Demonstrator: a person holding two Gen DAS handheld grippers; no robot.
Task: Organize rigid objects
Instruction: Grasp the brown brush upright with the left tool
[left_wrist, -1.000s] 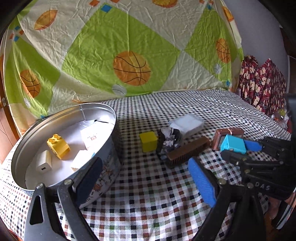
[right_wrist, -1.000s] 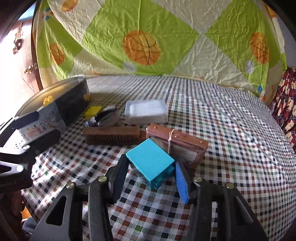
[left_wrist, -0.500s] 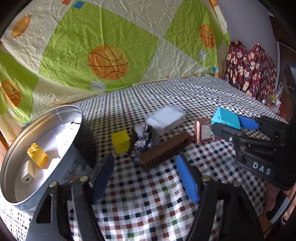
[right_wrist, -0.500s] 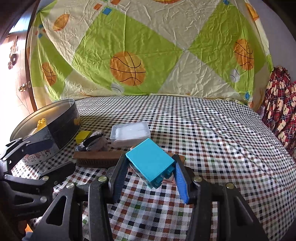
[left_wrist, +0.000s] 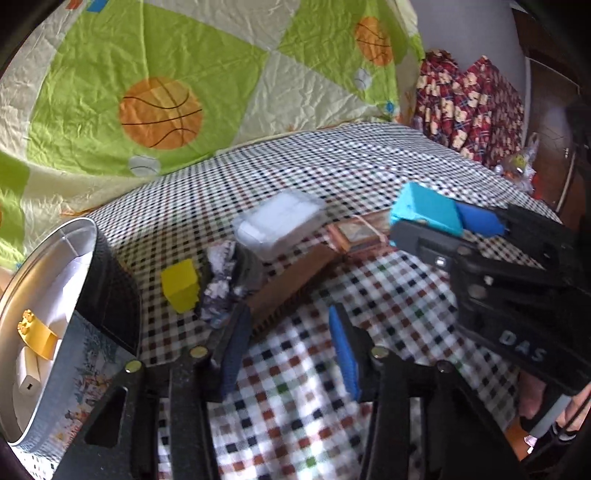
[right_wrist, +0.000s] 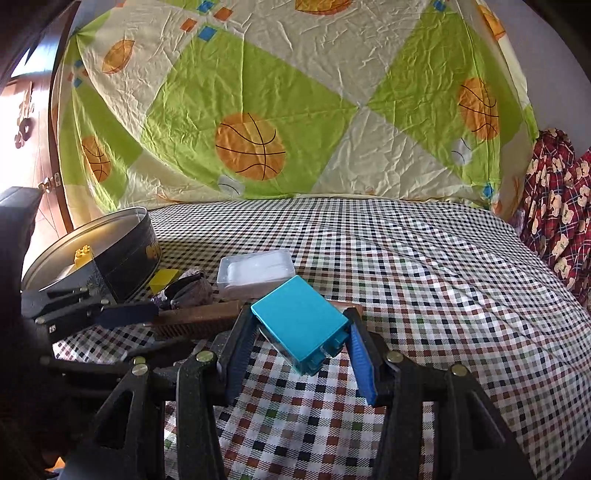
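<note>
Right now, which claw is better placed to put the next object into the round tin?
Right: the right claw already grips the teal block. The left claw is closing on nothing, near the wooden brush.

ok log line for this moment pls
right gripper: shut on teal block | left gripper: closing, empty | tin: open

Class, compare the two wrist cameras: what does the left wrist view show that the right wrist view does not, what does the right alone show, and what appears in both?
Only the left wrist view shows the white items lying inside the round tin and the left gripper's closing jaws from behind, nothing between them. Only the right wrist view shows the door handle at far left. Both show the teal block clamped in the right gripper, the yellow cube, the wooden brush and the clear plastic box.
</note>
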